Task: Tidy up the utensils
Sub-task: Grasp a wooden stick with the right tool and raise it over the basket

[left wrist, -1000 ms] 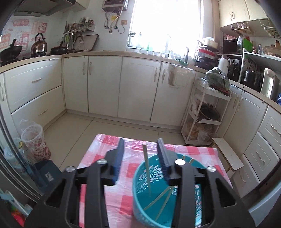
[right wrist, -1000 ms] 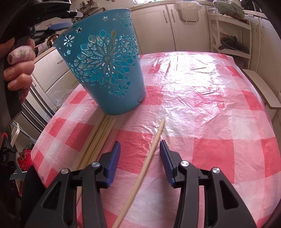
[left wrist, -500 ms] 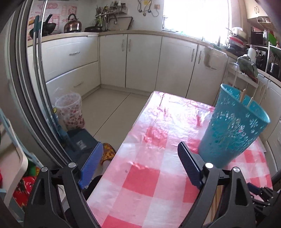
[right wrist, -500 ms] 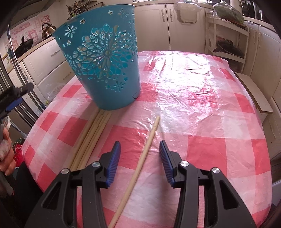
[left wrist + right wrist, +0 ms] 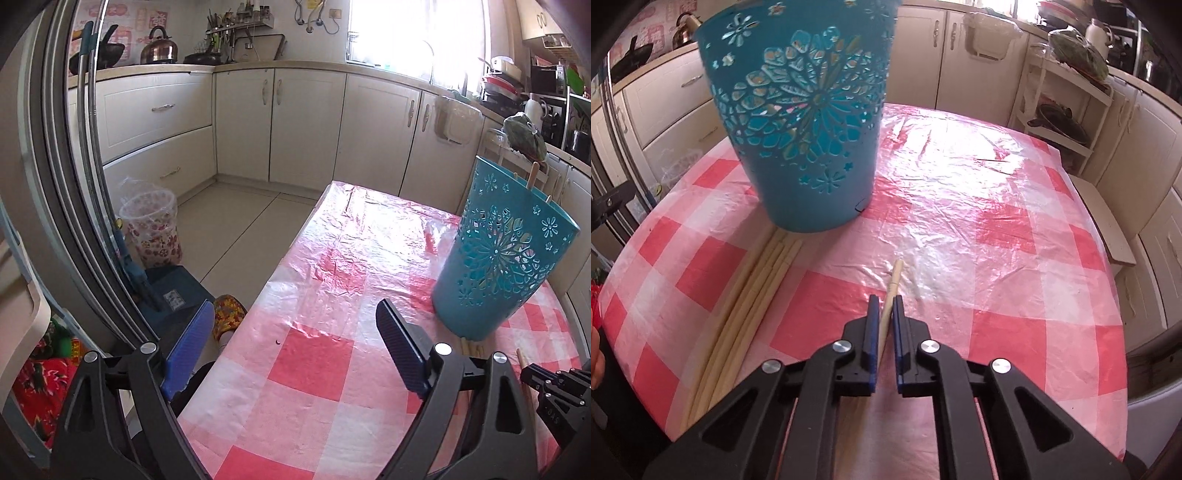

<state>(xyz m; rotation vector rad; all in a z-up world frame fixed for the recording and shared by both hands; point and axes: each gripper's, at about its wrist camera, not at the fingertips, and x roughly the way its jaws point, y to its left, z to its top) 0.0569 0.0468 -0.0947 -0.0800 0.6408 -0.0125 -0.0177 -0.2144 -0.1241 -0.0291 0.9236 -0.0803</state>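
Closed almost fully, the blue-padded jaws of the right gripper point(image 5: 882, 310) clamp a single pale wooden chopstick point(image 5: 894, 275) lying on the red-and-white checked plastic tablecloth point(image 5: 997, 229); its tip projects forward beyond the pads toward the perforated turquoise plastic basket point(image 5: 809, 122). Jaws of the left gripper point(image 5: 291, 341) stand wide apart and hold nothing, hovering above the cloth to the left of the basket point(image 5: 502, 258). A bundle of loose pale chopsticks point(image 5: 753, 288) lies beside the held one, its far ends touching the basket's base. Two stick ends show above the basket rim in the left wrist view, so some pieces are already stowed.

Step in hand, judged: lifting the gripped chopstick for transfer into the basket. To do it well, the grip should remain firm while the stick is raised clear of the cloth, tilted tip-down, and lowered inside the rim. A thin round stick may pivot between flat pads; slow rotation limits this.
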